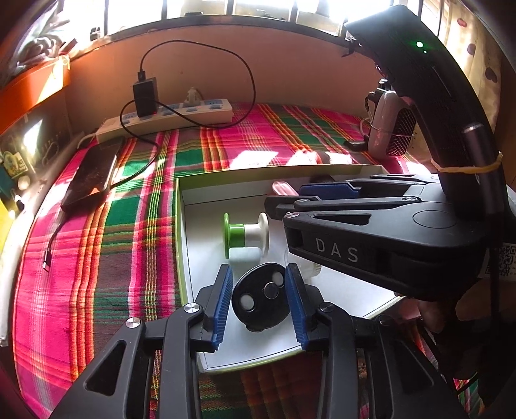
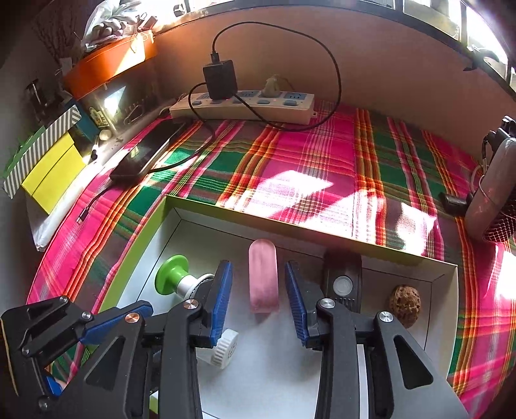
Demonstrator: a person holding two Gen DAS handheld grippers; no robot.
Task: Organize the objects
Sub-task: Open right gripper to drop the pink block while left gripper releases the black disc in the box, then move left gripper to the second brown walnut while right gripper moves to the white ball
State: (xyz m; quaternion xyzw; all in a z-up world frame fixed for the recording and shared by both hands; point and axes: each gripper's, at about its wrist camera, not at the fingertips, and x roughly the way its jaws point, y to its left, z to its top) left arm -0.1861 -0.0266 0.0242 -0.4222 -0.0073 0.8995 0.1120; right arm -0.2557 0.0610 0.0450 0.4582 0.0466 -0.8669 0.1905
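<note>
Fingers of my left gripper [image 1: 259, 298] are sitting open around a black disc [image 1: 259, 298] in the white tray [image 1: 338, 309], pads just beside its edges. My right gripper [image 2: 259, 298] is hanging open over a pink tube [image 2: 262, 280], with a spool [image 2: 175, 278] left of it and a walnut [image 2: 404, 304] right.

Strong daylight pours in from the windows [image 1: 225, 9] along the top, blown out to pure white; hard sunlit patches glare on the plaid cloth [image 2: 306, 187], washing out its pattern; the white tray [image 2: 274, 370] floor sits in cooler shade under its far wall; fisheye bending curves the wall line and darkens the corners to black; the near gripper parts look soft, the mid-scene sharp.
</note>
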